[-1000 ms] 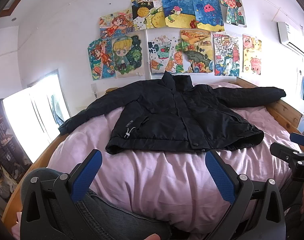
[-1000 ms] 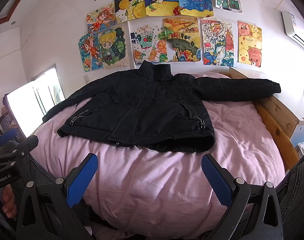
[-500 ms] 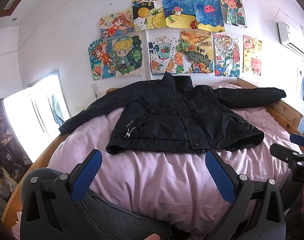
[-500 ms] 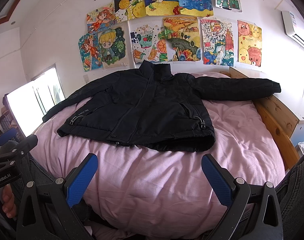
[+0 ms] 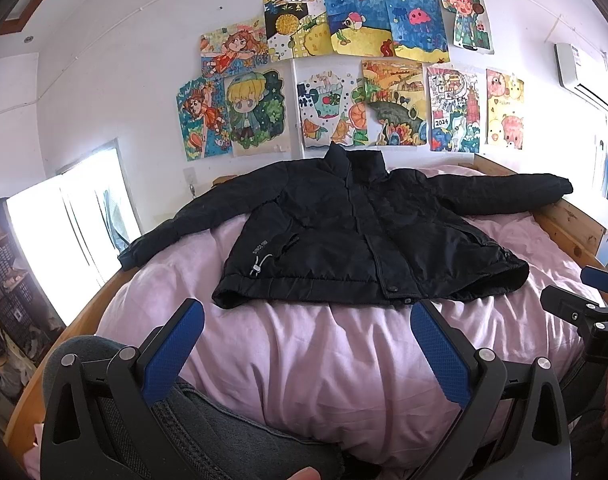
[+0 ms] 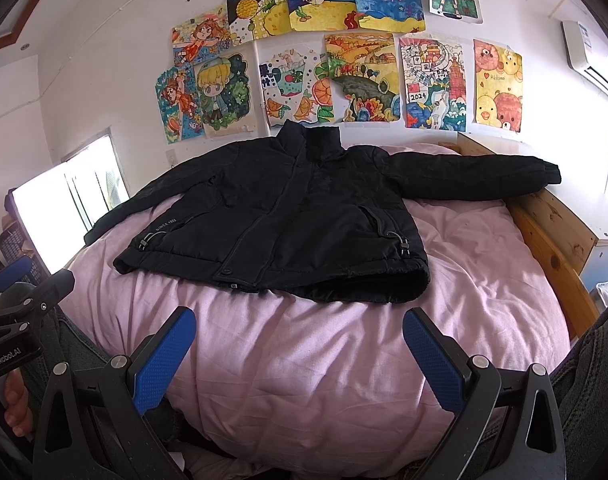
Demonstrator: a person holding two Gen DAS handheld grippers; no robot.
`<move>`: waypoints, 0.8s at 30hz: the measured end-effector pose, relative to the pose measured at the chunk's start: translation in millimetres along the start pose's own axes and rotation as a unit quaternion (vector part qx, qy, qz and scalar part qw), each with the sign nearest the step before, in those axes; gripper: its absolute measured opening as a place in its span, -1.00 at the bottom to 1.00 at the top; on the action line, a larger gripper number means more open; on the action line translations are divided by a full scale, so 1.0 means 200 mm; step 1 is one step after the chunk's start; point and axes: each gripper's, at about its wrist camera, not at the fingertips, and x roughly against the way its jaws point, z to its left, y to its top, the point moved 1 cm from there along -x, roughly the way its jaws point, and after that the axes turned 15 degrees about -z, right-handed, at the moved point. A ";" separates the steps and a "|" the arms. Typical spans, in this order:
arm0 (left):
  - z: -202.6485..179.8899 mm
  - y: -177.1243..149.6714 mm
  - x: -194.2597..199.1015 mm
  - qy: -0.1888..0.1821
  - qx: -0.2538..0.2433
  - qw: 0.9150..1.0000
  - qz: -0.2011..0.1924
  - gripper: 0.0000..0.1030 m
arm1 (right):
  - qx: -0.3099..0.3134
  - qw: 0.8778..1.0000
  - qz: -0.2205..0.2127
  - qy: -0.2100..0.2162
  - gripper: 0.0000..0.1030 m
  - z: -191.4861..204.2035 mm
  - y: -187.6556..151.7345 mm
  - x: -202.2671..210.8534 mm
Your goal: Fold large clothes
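A black padded jacket (image 5: 356,236) (image 6: 279,216) lies flat and face up on a pink duvet (image 5: 304,360) (image 6: 324,360), collar toward the wall, both sleeves spread out sideways. My left gripper (image 5: 306,354) is open near the foot of the bed, short of the jacket's hem, with nothing between its blue pads. My right gripper (image 6: 299,356) is open too, also short of the hem and empty. Each gripper shows at the edge of the other's view: the right gripper (image 5: 584,312) and the left gripper (image 6: 19,312).
A wooden bed frame (image 6: 552,240) runs along the right side, and the right sleeve's cuff rests on it. Children's drawings (image 5: 344,80) cover the wall behind. A bright window (image 5: 71,224) and black crates (image 5: 11,300) stand left. The person's grey-clad knee (image 5: 183,420) sits below.
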 end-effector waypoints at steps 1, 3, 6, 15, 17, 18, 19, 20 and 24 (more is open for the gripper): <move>0.01 0.00 0.00 0.000 0.000 1.000 0.001 0.97 | 0.000 1.000 0.000 0.000 1.00 0.00 0.00 0.00; 0.03 0.01 -0.01 0.001 0.001 1.000 0.003 0.97 | -0.001 1.000 0.000 0.000 1.00 0.00 0.00 0.00; 0.03 0.01 -0.02 0.002 0.002 1.000 0.005 0.97 | -0.002 1.000 0.003 0.000 1.00 0.00 0.00 0.00; 0.00 0.00 -0.12 0.017 -0.002 0.999 0.035 0.97 | -0.017 1.000 0.017 -0.013 1.00 -0.04 0.00 -0.05; 0.02 0.02 -0.17 0.026 -0.001 0.999 0.046 0.97 | -0.029 0.999 0.017 -0.013 1.00 -0.08 0.03 -0.06; 0.02 0.04 -0.19 0.028 0.001 0.998 0.049 0.97 | -0.034 0.999 0.016 -0.015 1.00 -0.10 0.05 -0.06; 0.03 0.06 -0.21 0.028 0.003 0.998 0.052 0.97 | -0.038 0.999 0.016 -0.017 1.00 -0.12 0.08 -0.08; 0.03 0.09 -0.24 0.026 0.002 0.998 0.054 0.97 | -0.044 0.999 0.015 -0.017 1.00 -0.16 0.11 -0.09; -0.01 0.23 -0.38 0.021 -0.010 0.998 0.052 0.97 | -0.071 0.997 0.010 -0.014 1.00 -0.32 0.27 -0.16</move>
